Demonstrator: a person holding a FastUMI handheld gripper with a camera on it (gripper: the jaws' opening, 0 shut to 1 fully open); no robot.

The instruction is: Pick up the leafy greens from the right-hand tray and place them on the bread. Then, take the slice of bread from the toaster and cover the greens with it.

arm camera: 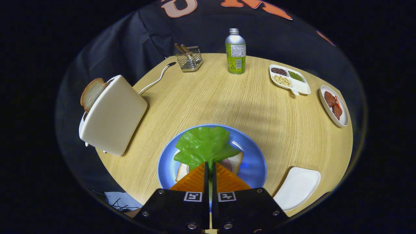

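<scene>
The tongs (pixel 209 167) were pressed together on the stem edge of the lettuce leaf (pixel 203 144), which lay over the bread slice (pixel 236 161) on the blue plate (pixel 253 152). A second slice (pixel 92 93) stood in the toaster (pixel 113 115) to the left (well apart from the plate), and an empty white tray (pixel 297 187) sat on the bench (pixel 227 100) to the right.

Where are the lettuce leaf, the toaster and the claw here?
lettuce leaf (pixel 204 144), gripper view, middle of the leaf.
toaster (pixel 113 115), gripper view, its broad side.
claw (pixel 210 166), gripper view, between its fingertips, shut on the leaf.
</scene>
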